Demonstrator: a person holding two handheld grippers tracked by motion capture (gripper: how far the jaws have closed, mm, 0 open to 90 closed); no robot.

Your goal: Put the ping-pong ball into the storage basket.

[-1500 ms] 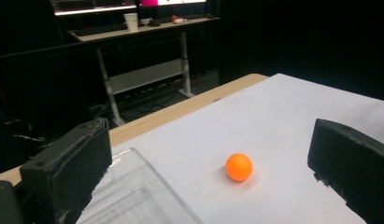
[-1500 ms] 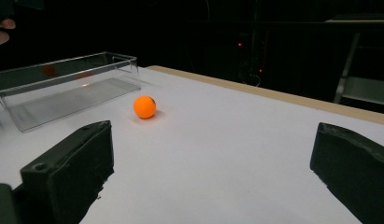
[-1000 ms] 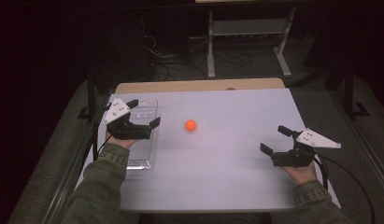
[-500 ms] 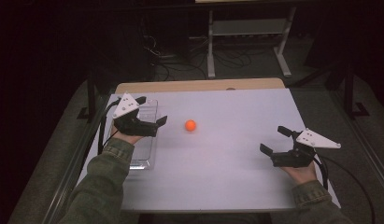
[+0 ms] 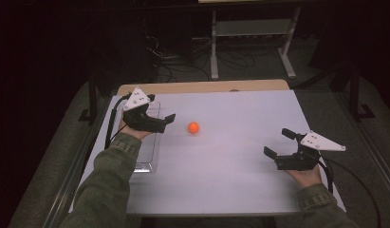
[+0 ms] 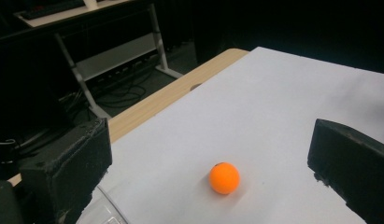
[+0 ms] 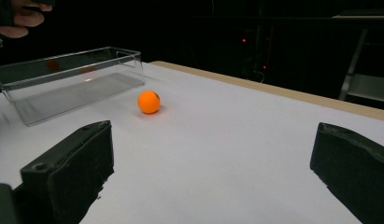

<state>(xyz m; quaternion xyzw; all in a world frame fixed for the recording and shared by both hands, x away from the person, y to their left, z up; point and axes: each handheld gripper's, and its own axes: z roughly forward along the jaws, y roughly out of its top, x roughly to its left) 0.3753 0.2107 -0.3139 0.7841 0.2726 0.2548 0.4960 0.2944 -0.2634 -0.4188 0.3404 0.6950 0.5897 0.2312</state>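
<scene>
Small orange ball (image 5: 193, 127) lies just ahead of left gripper (image 5: 165, 123), jaws spread wide; right gripper (image 5: 277, 145), likewise spread, sits well apart.

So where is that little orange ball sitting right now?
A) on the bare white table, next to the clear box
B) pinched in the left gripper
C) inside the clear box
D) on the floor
A: the orange ball rests on the white table, apart from the clear box, and the left gripper is open short of it.

Orange ball (image 6: 224, 178) smooth matt plastic; box (image 7: 68, 81) clear glossy plastic; table (image 5: 240, 166) matt white, wood edge
</scene>
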